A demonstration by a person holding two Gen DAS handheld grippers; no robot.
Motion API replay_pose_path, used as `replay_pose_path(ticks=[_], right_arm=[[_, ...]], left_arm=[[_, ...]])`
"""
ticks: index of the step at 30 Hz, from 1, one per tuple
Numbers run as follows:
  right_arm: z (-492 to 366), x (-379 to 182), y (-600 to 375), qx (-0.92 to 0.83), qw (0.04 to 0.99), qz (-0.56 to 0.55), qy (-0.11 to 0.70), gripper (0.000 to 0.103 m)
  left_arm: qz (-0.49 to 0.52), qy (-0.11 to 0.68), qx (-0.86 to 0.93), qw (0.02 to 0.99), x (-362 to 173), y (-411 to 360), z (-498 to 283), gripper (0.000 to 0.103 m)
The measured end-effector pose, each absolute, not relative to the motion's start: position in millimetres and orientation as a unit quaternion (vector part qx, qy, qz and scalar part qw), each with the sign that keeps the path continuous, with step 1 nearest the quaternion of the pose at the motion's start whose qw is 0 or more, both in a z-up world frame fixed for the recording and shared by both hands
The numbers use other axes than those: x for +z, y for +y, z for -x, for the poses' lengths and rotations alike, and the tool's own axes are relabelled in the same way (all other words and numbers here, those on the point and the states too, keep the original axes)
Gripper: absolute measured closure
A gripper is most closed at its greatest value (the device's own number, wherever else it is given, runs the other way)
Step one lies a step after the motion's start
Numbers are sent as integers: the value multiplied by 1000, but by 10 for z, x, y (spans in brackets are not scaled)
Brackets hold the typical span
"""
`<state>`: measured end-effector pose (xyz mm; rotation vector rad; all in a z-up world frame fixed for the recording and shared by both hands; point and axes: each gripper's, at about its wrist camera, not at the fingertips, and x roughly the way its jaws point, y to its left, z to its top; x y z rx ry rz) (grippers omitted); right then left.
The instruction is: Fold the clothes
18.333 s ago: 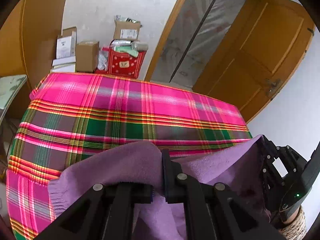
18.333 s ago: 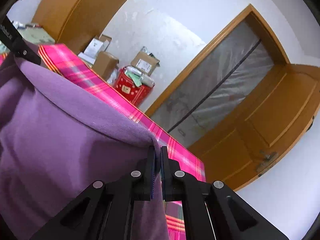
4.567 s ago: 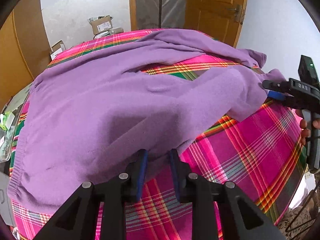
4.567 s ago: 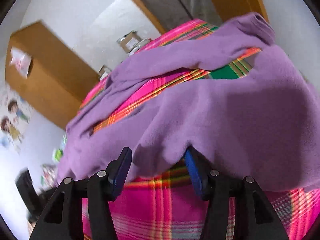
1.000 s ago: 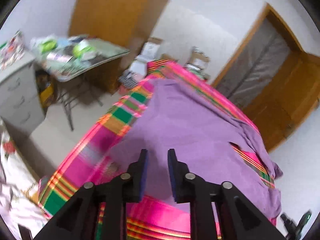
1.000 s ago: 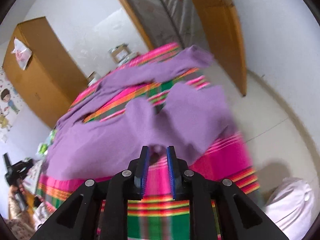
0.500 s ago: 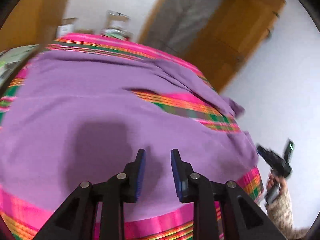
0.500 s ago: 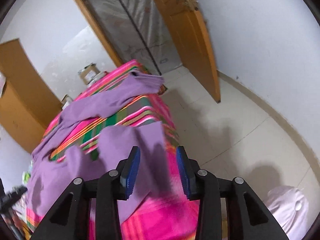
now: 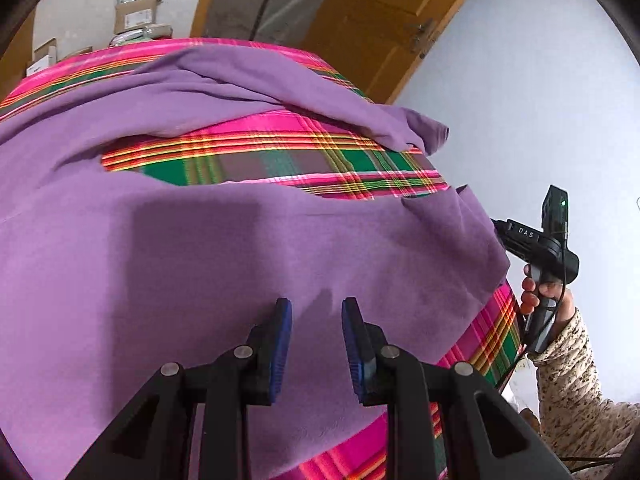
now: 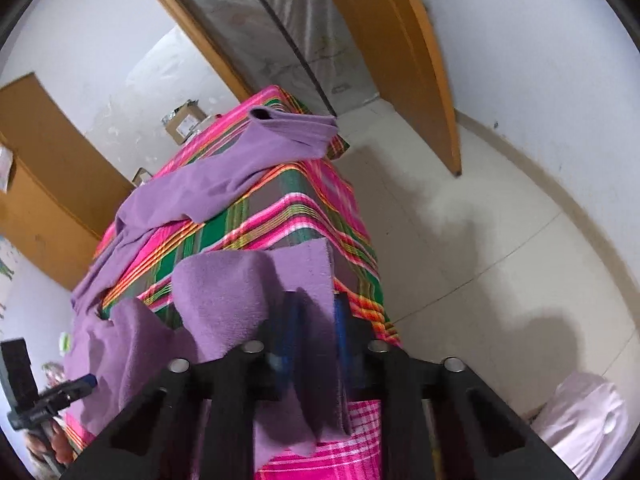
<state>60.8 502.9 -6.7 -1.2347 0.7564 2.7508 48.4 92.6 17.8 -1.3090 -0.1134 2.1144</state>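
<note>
Your purple garment lies spread on the plaid table, soft, light and floppy, so take it by the hem: your right hand-held gripper has just closed on its 3 o'clock end, your left hand-held gripper hovers agape, empty.

- My left wrist view is bright, sharp and evenly lit; a soft shadow darkens the purple garment.
- On my right wrist view, the right gripper is motion-blurred.
- Both views bend strongly, with black corners.
</note>
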Motion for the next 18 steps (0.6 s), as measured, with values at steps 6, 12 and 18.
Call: replay_pose_path(ticks=[6, 12, 18], right_arm=[[-654, 66, 5142, 894, 49, 378, 235, 96], [-725, 169, 5421, 896, 94, 362, 241, 96], [-843, 183, 5665, 892, 140, 352, 245, 97]], left_arm=[[503, -39, 800, 325, 153, 988, -430, 76], [507, -37, 797, 327, 135, 987, -400, 76], [507, -34, 796, 329, 139, 1005, -386, 76]])
